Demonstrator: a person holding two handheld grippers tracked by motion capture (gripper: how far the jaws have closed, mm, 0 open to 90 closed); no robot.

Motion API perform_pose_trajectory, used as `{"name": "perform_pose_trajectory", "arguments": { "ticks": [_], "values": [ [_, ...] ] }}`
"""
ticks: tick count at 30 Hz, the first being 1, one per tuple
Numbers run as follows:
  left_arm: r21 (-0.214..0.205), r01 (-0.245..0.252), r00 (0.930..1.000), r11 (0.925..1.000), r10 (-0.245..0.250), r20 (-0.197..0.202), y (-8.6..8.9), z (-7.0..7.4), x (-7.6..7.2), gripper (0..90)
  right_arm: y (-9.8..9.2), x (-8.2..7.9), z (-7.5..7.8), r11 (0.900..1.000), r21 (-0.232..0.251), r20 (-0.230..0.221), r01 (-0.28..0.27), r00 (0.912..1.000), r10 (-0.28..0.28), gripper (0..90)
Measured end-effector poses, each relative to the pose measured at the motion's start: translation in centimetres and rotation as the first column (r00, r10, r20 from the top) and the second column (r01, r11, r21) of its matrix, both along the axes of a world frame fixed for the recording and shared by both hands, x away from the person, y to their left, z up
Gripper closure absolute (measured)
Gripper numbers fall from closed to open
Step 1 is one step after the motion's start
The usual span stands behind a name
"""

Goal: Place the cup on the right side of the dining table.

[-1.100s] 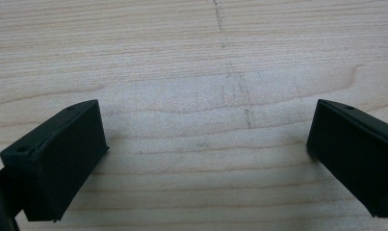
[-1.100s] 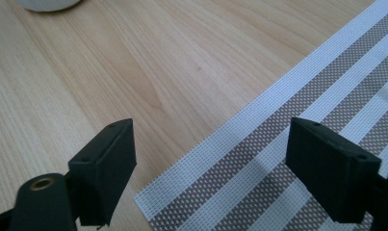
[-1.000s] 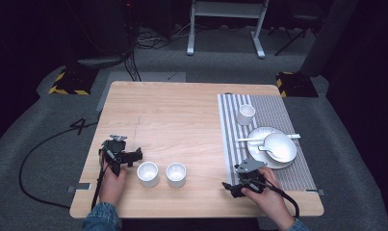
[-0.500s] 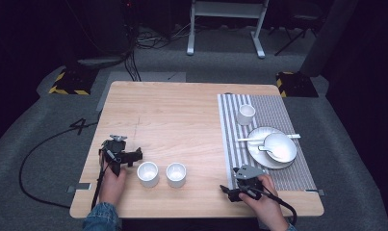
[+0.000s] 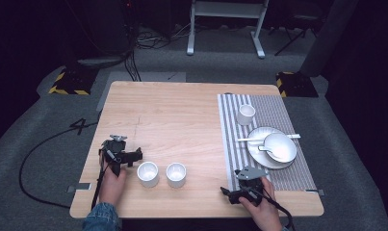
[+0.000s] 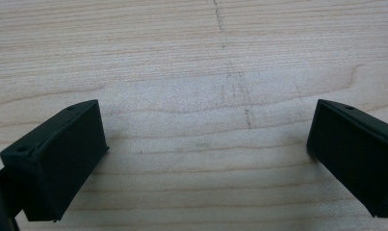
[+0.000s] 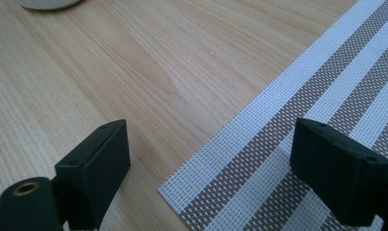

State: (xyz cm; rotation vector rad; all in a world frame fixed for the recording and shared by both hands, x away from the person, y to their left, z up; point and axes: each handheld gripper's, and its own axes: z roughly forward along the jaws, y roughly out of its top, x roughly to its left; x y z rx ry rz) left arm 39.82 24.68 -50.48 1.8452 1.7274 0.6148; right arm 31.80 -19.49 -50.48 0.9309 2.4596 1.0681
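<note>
My left tool (image 5: 134, 156) is resting released beside the two small white ceramic cups (image 5: 148, 173); my right tool (image 7: 208, 159) is gaping over the striped woven placemat's (image 7: 297, 96) corner.

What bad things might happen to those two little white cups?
The left hand-held gripper sits open right beside the left cup, so a sideways nudge might tip it. The right cup stands very close to it, so one could knock the other. The right hand-held gripper, also open, may snag the striped mat corner.
</note>
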Motion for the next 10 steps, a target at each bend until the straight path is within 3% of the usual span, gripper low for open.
{"name": "perform_pose_trajectory", "arguments": {
  "ticks": [10],
  "values": [
    [0.000, 0.000, 1.0000, 1.0000, 0.000, 0.000, 0.00, 0.00, 0.00, 0.3, -0.12, 0.09, 0.00, 0.9999, 0.000, -0.002, -0.017, 0.9999, 0.017, 13.4]
  ]
}}
